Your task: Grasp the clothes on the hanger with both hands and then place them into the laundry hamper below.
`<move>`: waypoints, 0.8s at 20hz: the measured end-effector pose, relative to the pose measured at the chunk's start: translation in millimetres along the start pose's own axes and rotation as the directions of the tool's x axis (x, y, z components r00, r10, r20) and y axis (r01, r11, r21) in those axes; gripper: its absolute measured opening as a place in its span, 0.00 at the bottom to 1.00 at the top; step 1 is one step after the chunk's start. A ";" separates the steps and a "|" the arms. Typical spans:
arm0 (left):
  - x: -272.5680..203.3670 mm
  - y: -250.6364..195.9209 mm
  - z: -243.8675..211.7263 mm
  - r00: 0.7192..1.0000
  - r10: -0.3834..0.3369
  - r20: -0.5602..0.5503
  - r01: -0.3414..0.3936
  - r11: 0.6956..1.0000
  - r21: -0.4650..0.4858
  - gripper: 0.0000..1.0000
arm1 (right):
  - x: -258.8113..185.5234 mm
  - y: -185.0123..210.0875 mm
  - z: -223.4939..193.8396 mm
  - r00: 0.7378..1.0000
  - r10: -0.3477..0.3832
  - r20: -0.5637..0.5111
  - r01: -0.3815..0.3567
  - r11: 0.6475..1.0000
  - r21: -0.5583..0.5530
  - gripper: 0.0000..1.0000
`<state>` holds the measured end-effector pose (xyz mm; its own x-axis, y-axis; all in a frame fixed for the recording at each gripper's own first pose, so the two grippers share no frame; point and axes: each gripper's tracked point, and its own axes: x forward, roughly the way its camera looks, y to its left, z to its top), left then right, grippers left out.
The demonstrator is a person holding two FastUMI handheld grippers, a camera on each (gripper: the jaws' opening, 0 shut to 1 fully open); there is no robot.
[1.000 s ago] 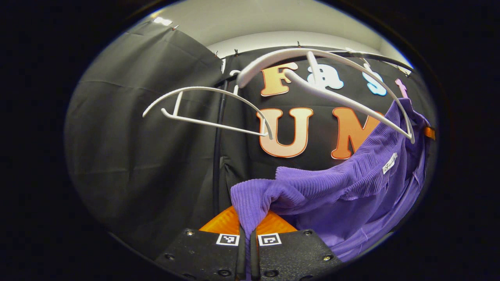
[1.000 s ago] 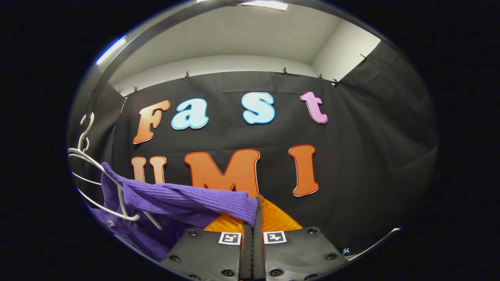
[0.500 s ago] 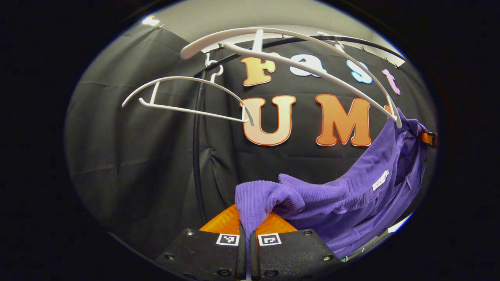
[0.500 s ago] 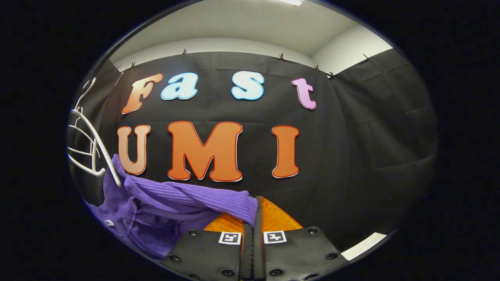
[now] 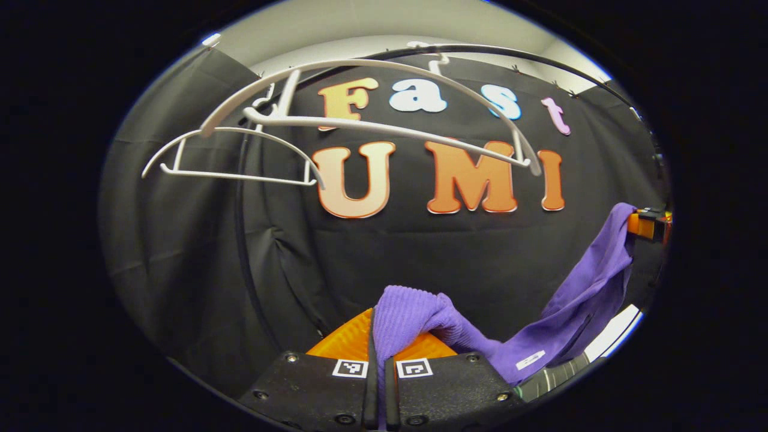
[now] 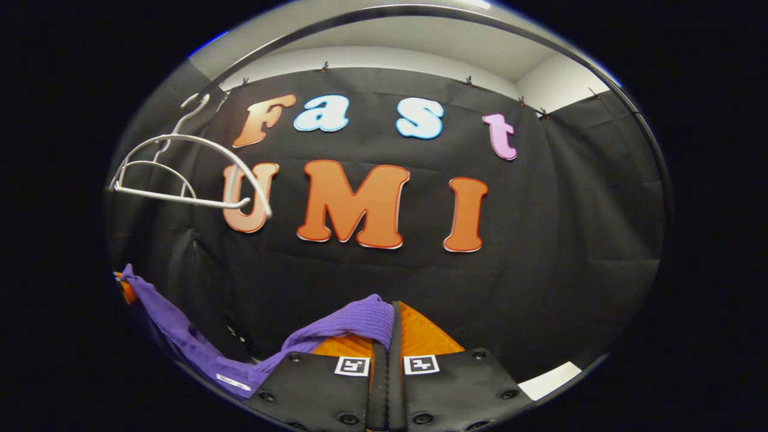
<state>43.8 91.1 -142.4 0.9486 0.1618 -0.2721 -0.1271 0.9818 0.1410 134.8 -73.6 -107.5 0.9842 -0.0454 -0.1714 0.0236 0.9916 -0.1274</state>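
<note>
here we stand in a booth walled in black cloth (image 6: 570,228), with a pale ceiling (image 6: 384,36) above it and a dark rail (image 5: 516,55) curving across the top. from that rail hang two white hangers (image 5: 360,96), both bare, the nearer one large and the farther one (image 5: 228,156) off to its side. no table shows in either view, and the laundry hamper is nowhere that we can point to; a pale strip (image 6: 549,380) low in the right gripper view may be floor, though we cannot tell.

we judge the step in hand to be the carry: the purple garment (image 5: 576,294) is off the hanger and slung between our two tools, sagging in a loose curve below the hangers. the left hand-held gripper (image 5: 378,372) is clenched on one bunched end of the cloth, its fingers pressed together with the knit pinched between them. the right hand-held gripper (image 6: 389,375) likewise grips the other end, purple fabric (image 6: 354,318) folded over its closed fingers.

the next move, we think, calls for lowering both hands together, keeping the pinch until the garment is over the hamper, then releasing so neither end trails outside.
</note>
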 end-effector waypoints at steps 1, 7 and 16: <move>-3.0 -16.2 -0.7 0.999 -0.035 -0.008 0.035 0.999 -0.011 0.05 | -5.1 12.5 -6.5 0.999 0.036 -0.012 -0.036 0.999 0.008 0.07; -5.8 -94.1 -39.3 0.964 -0.242 -0.111 0.226 0.964 -0.141 0.04 | -34.8 63.3 -62.9 0.980 0.161 -0.118 -0.148 0.982 0.114 0.07; -23.2 -151.2 -178.2 0.779 -0.366 -0.510 0.222 0.920 -0.322 0.05 | -59.4 87.2 -215.0 0.824 0.208 -0.528 -0.087 0.966 0.244 0.08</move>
<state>-10.6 -43.5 -327.0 0.6373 -0.1829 -0.7486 0.0000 0.9714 -0.2374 40.6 -10.5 -318.5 0.7227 0.1048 -0.6831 -0.0203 0.9912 0.1305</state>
